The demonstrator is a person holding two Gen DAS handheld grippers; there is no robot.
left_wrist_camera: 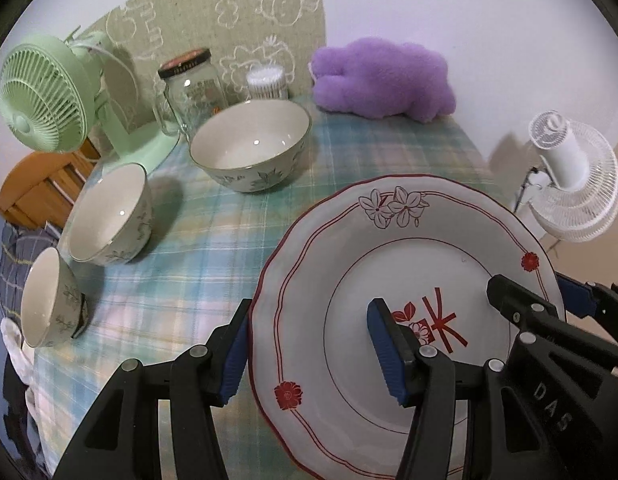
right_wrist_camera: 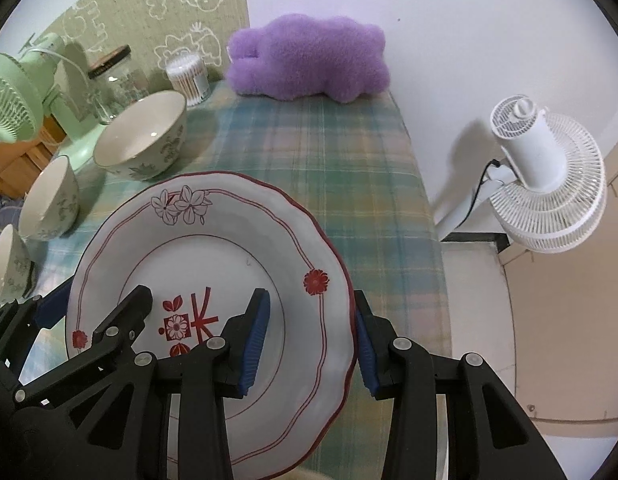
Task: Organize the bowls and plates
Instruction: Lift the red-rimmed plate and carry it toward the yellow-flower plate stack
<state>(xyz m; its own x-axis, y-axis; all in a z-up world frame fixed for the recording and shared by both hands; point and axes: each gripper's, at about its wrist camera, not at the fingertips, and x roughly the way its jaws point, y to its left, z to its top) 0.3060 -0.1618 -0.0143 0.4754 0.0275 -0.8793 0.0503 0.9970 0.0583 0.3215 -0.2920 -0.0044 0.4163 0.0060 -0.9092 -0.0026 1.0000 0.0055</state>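
We find the plate (left_wrist_camera: 409,320) carried between both tools over the near part of the plaid-covered table (left_wrist_camera: 213,248); its far rim tilts up toward the cameras. The left gripper (left_wrist_camera: 313,348) straddles the plate's left rim, one pad outside the edge and one on the plate's face; the right gripper (right_wrist_camera: 309,344) straddles the right rim likewise. We judge both clamped on the plate, though the underside contact is hidden.

Risks: each grip takes only a narrow bite of glazed rim; if the two hands drift apart or twist unequally, the plate could slip from one pad and swing or drop; the scalloped edge gives uneven seating. The three bowls, large (left_wrist_camera: 251,146), middle (left_wrist_camera: 109,216) and small (left_wrist_camera: 49,300), stand well apart to the left; a wide sweep that way could strike them, or the glass jar (left_wrist_camera: 191,88) behind.

Pose: both tools point steeply downward, side by side, their fingers angled toward each other across the plate.
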